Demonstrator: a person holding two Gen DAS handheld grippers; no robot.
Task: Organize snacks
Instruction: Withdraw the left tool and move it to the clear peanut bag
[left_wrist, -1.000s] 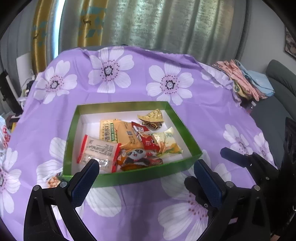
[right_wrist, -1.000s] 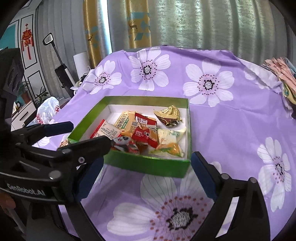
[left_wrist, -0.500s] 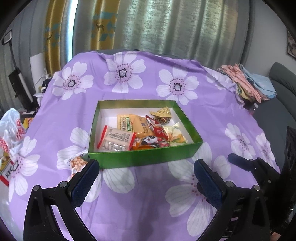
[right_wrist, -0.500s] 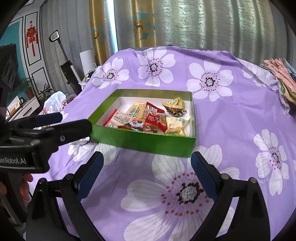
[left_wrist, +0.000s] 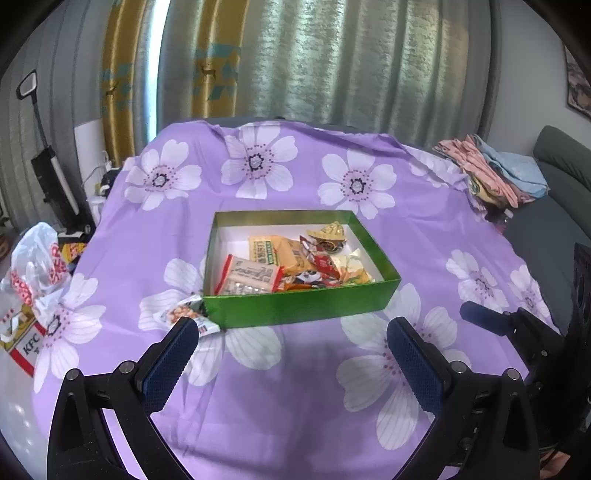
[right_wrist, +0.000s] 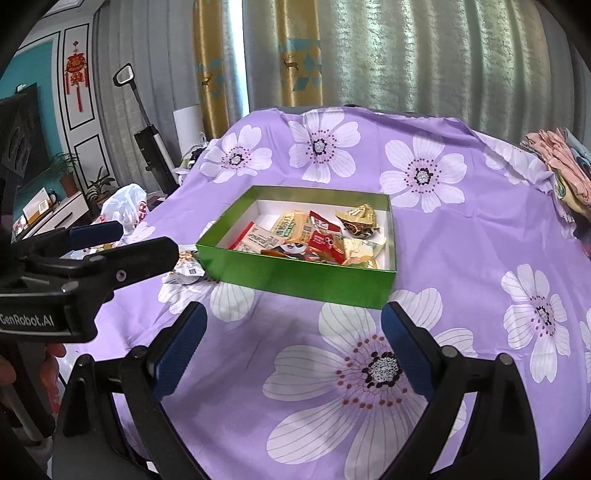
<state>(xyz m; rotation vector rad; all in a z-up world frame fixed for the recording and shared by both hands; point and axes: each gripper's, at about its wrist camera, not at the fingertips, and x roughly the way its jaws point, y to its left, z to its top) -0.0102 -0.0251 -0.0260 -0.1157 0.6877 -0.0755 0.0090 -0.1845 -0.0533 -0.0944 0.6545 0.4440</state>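
A green box (left_wrist: 295, 306) (right_wrist: 295, 277) with a white inside sits mid-table on the purple flowered cloth (left_wrist: 295, 387). Several snack packets lie in it, among them a red-edged packet (left_wrist: 251, 277), a panda packet (left_wrist: 308, 277) and a gold-wrapped piece (left_wrist: 330, 232) (right_wrist: 356, 218). One peanut packet (left_wrist: 184, 315) (right_wrist: 184, 266) lies on the cloth outside the box's near left corner. My left gripper (left_wrist: 291, 354) hovers open in front of the box, nothing between its fingers. My right gripper (right_wrist: 291, 343) is open too, and holds nothing, nearer the table's front.
A white plastic bag (left_wrist: 33, 266) and a KFC carton (left_wrist: 22, 339) sit at the table's left edge. Folded clothes (left_wrist: 495, 173) lie at the far right, beside a grey sofa (left_wrist: 554, 221). A vacuum (right_wrist: 151, 147) stands by the curtains.
Both grippers have drawn back and up from the box, which now looks smaller and farther. The peanut packet and the KFC carton have come into view. Both stay open.
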